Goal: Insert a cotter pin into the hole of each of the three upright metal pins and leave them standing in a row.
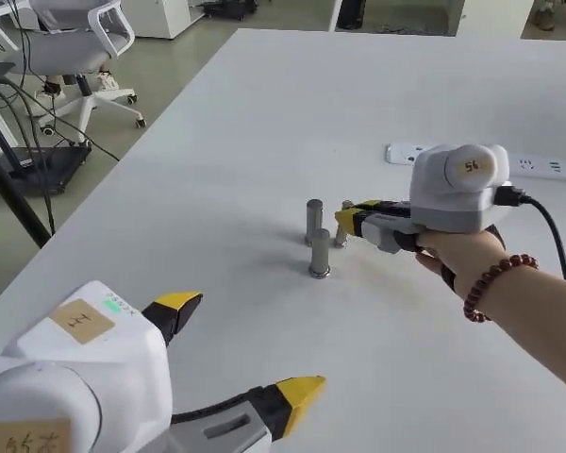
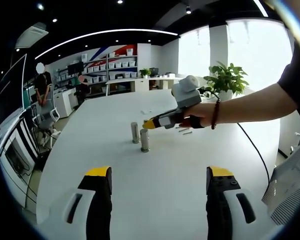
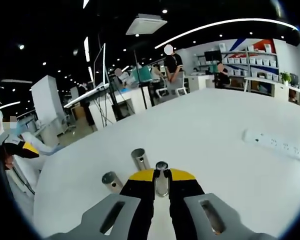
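Three short upright metal pins stand close together mid-table. Two stand free: the rear pin and the front pin. My right gripper comes in from the right, level with the table, and is shut on the third pin, whose round top shows between the yellow tips. My left gripper hovers open near the front left edge, well short of the pins. A few small thin metal pieces lie behind the right hand.
A white power strip lies at the table's far right, and the right gripper's black cable runs near it. Office chairs and cabled stands stand on the floor beyond the left edge.
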`<state>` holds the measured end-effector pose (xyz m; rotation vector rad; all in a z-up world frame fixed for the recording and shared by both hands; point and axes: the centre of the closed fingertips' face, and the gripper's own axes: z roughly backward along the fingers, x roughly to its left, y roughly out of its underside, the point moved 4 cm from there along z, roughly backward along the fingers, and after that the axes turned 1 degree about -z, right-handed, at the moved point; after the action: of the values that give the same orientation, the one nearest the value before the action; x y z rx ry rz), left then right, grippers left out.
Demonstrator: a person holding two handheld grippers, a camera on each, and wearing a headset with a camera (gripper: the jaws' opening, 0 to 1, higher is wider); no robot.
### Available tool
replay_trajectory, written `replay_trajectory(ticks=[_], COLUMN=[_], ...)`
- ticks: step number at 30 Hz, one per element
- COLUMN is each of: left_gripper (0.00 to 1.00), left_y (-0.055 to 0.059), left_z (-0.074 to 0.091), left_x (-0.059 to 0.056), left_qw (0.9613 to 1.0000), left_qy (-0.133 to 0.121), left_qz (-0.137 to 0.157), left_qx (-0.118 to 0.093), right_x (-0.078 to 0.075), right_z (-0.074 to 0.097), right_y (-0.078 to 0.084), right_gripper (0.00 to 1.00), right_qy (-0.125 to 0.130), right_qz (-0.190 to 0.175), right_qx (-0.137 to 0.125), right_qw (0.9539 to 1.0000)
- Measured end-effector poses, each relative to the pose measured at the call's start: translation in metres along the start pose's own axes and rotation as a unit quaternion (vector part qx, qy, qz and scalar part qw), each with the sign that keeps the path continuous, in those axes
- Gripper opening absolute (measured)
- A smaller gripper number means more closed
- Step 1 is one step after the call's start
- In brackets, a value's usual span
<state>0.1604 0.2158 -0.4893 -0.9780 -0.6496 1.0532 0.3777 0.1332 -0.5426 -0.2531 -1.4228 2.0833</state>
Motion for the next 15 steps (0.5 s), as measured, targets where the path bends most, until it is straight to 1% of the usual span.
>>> replay_trajectory(ticks=[1,3,7,9,15], left_gripper=[0.77,0.77,0.77,0.77,0.77], left_y=[0.000,-0.001,-0.002,-0.003,-0.005], left_z=[0.000,0.001,0.004,0.005,0.009], left_x=[-0.001,-0.002,-0.003,-0.004,-0.005], left_qw=[1.0000,1.0000,1.0000,1.0000,0.9999], left_qy=[0.001,0.002,0.004,0.003,0.007], left_qz=[0.001,0.001,0.000,0.000,0.006], left_qx=[-0.001,-0.003,-0.004,-0.006,-0.013], right_x=[0.002,0.000,0.003,0.001,0.011], right_z=[0.001,0.002,0.008,0.010,0.026], right_y=[0.000,0.001,0.002,0.001,0.002], right_gripper=[0.04,0.04,0.04,0.04,0.04], right_qy=[0.000,0.000,0.005,0.006,0.010], right_qz=[0.012,0.012,0.015,0.016,0.034], right_qx=[0.004,0.008,0.009,0.009,0.013], right_qw=[0.9999,0.9999,0.9998,0.9998,0.9993])
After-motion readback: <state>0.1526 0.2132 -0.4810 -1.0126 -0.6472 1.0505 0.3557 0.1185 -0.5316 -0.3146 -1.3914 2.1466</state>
